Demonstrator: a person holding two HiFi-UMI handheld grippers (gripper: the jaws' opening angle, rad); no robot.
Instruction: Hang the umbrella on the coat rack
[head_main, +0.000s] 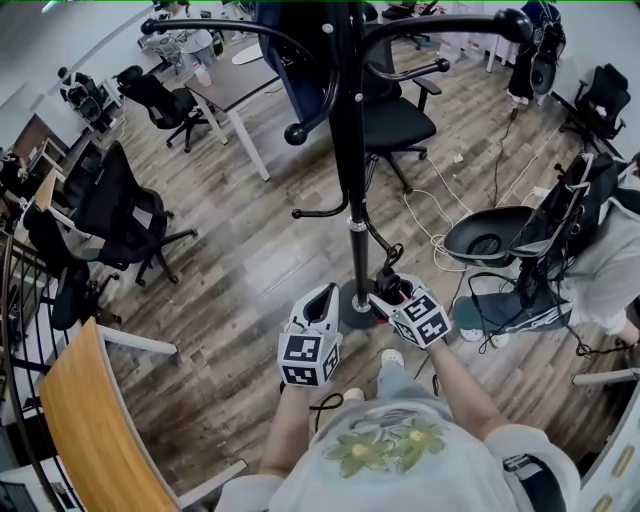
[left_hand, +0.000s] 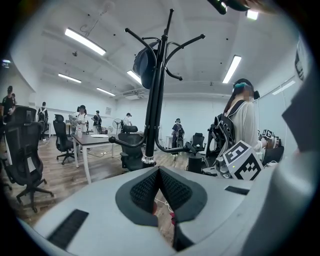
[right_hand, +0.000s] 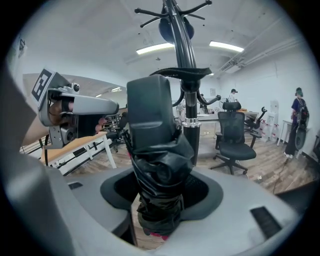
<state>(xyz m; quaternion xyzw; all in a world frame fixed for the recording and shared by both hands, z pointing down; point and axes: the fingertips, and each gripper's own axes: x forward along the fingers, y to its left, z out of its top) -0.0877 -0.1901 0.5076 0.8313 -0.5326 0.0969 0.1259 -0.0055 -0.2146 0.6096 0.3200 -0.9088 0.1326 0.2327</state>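
One folded umbrella (right_hand: 157, 165), judged light and slippery, was clamped round its stiffer bundled canopy by the right gripper (right_hand: 160, 197) before the coat rack (right_hand: 190, 107), while the left gripper's (left_hand: 159, 174) jaws were closed empty.

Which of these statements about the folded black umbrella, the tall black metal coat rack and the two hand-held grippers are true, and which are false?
1. The right gripper holds the folded black umbrella. True.
2. The left gripper grips the umbrella too. False: its jaws are together on nothing.
3. The umbrella hangs from the tall black metal coat rack. False: it is in the right gripper, off the rack.
4. The coat rack stands on a wood-plank floor. True.
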